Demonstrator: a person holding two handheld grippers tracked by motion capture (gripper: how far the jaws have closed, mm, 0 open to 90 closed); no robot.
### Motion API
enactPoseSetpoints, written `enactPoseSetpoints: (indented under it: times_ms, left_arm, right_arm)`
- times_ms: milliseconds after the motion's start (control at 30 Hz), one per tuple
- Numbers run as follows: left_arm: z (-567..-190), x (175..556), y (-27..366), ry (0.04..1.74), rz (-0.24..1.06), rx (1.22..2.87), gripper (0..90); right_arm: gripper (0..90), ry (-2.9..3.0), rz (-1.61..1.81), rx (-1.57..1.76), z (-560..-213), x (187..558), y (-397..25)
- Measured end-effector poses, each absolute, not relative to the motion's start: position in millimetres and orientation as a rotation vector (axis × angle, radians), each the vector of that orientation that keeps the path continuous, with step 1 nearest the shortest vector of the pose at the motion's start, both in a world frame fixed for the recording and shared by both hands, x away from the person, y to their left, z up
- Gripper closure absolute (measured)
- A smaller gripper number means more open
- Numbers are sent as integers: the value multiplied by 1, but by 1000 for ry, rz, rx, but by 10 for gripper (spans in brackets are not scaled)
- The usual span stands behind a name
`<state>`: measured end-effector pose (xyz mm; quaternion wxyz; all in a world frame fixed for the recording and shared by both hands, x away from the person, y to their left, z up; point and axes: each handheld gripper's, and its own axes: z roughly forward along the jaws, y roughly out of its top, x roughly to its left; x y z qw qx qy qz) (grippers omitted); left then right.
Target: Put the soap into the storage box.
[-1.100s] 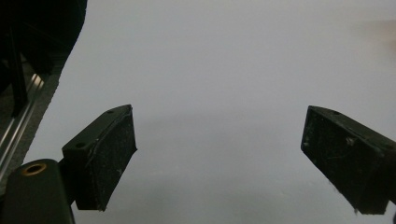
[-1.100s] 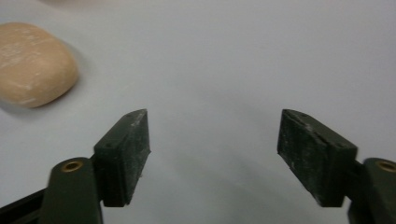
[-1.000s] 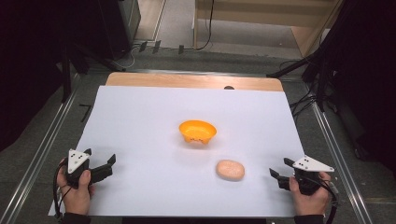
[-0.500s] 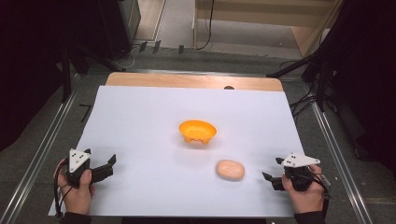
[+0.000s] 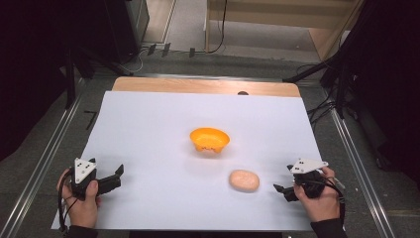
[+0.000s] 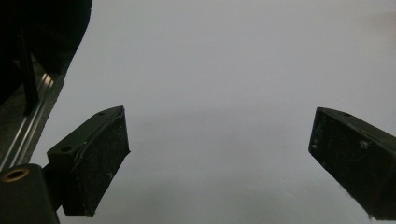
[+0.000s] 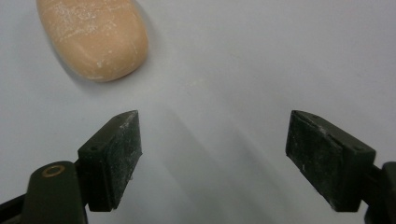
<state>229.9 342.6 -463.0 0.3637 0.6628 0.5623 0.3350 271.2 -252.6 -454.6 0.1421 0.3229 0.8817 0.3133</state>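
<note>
White sheeting covers the bench (image 5: 148,129), a strip of bare wood showing along its far edge, dark floor and cables beyond. Item one: a peach-coloured oval bun (image 5: 244,180), lying flat on the sheet toward the near right, faint pale flecks on its skin in the right gripper view (image 7: 93,37). Item two: an orange bowl (image 5: 209,139), near the middle of the bench, beyond the bun and apart from it. Right tongs (image 5: 283,190) — held low by the right hand (image 5: 317,196) at the near right edge, tips pointing left toward the bun, near it but not touching; in their own view the jaws are spread wide over bare sheet, the bun beyond and off the left jaw, outside the gap. Left tongs (image 5: 119,176) — held by the left hand (image 5: 81,203) at the near left corner, well apart from bun and bowl, tips pointing right; jaws spread wide with nothing between them but white sheet. Both forearms enter from the near edge, hands resting low at the bench surface.
</note>
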Motion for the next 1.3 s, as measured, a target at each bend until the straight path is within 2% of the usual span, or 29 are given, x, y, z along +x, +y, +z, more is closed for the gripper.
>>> enactPoseSetpoints:
  times_ms: [767, 1300]
  left_arm:
    - [-463, 228, 339, 1414, 899, 1726, 38]
    - [-463, 227, 337, 1398, 914, 1741, 38]
  right_arm:
    - [197, 2656, 972, 808, -440, 281, -228]
    - [215, 2785, 955, 650, -438, 286, -196]
